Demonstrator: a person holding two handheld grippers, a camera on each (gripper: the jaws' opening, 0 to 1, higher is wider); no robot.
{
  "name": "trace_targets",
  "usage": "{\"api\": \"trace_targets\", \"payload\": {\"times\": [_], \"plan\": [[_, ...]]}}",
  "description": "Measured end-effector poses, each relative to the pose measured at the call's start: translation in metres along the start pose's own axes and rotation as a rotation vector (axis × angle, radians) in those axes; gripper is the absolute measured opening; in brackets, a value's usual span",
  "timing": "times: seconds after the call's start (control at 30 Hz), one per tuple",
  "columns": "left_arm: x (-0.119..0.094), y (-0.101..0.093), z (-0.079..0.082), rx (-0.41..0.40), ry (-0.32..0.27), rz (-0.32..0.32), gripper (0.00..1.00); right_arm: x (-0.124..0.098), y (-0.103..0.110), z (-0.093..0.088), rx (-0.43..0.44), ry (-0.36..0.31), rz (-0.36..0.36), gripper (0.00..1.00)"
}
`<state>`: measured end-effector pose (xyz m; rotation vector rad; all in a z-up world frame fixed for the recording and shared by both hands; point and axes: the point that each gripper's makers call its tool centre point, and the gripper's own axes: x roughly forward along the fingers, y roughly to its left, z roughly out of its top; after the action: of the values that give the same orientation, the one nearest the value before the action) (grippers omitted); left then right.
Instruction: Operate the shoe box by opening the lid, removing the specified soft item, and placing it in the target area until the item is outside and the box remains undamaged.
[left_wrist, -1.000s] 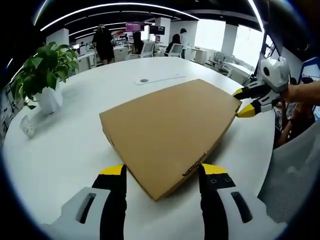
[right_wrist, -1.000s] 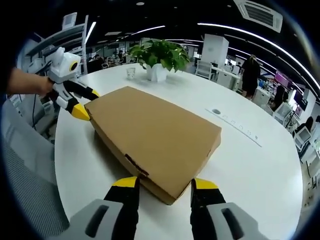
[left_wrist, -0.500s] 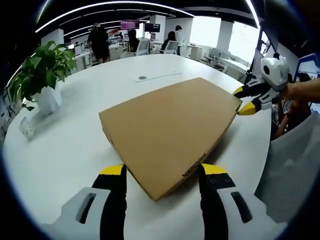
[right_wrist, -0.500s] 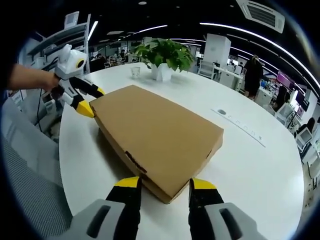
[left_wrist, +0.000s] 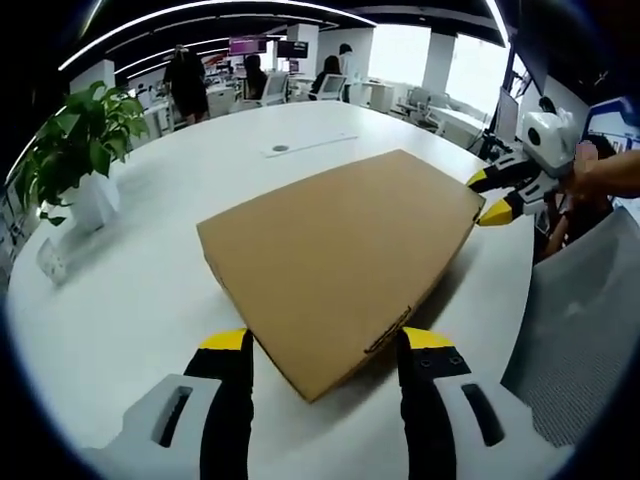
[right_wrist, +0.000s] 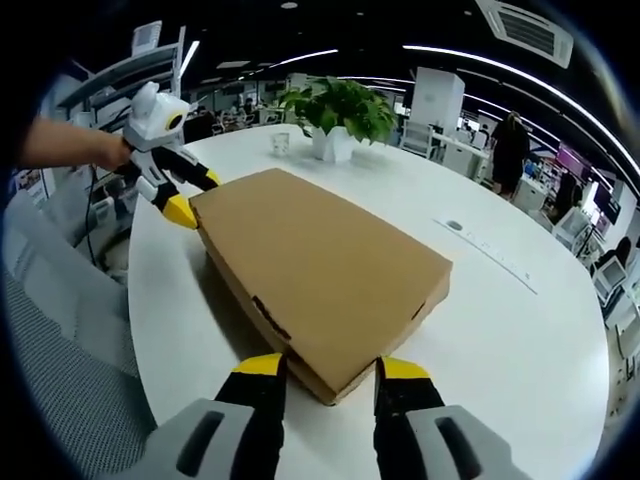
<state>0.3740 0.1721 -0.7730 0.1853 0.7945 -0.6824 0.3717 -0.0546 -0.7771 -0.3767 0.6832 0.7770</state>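
A large round white table is seen in an open office, and a flat brown cardboard shoe box lies on it with its lid closed. In the left gripper view, the box is set diagonally on the table, with one corner pointing toward the camera. That near corner sits between the two yellow-tipped jaws of the left gripper, which are spread wide to either side of it; whether they touch the cardboard cannot be told. At the far right corner of the box, the right gripper is seen reaching in from the right, held by a person's hand, its yellow tips parted just at the box corner.

In the right gripper view, the box is seen from the opposite end. Its near corner lies between the wide-spread jaws of the right gripper. The left gripper is seen at the far left corner of the box, its tips apart at the box edge.

A potted green plant in a white pot stands on the table, well apart from the box, with a small clear glass just beside it. A grey chair back is seen near the table's right edge.
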Motion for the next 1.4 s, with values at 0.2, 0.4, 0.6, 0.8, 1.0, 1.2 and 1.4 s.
{"api": "trace_targets", "payload": {"times": [0.2, 0.4, 0.6, 0.8, 1.0, 1.2, 1.4], "plan": [[-0.006, 0.001, -0.005, 0.005, 0.009, -0.005, 0.59, 0.000, 0.009, 0.000, -0.006, 0.001, -0.001, 0.30], [-0.013, 0.003, -0.013, 0.009, 0.014, -0.009, 0.58, -0.001, 0.021, 0.001, 0.001, -0.001, 0.006, 0.30], [-0.021, 0.006, -0.021, 0.014, 0.028, -0.015, 0.58, -0.002, 0.033, 0.002, 0.005, -0.003, 0.019, 0.29], [-0.029, 0.006, -0.030, 0.010, 0.027, -0.011, 0.58, -0.003, 0.044, 0.002, 0.004, -0.001, 0.032, 0.29], [-0.035, 0.005, -0.036, 0.012, 0.028, -0.012, 0.58, -0.005, 0.053, 0.002, -0.001, 0.005, 0.045, 0.29], [-0.037, 0.005, -0.037, 0.010, 0.014, -0.010, 0.59, -0.004, 0.055, 0.002, 0.012, -0.003, 0.047, 0.29], [-0.036, 0.006, -0.037, 0.009, 0.024, -0.011, 0.59, -0.005, 0.055, 0.003, 0.011, -0.002, 0.046, 0.29]]}}
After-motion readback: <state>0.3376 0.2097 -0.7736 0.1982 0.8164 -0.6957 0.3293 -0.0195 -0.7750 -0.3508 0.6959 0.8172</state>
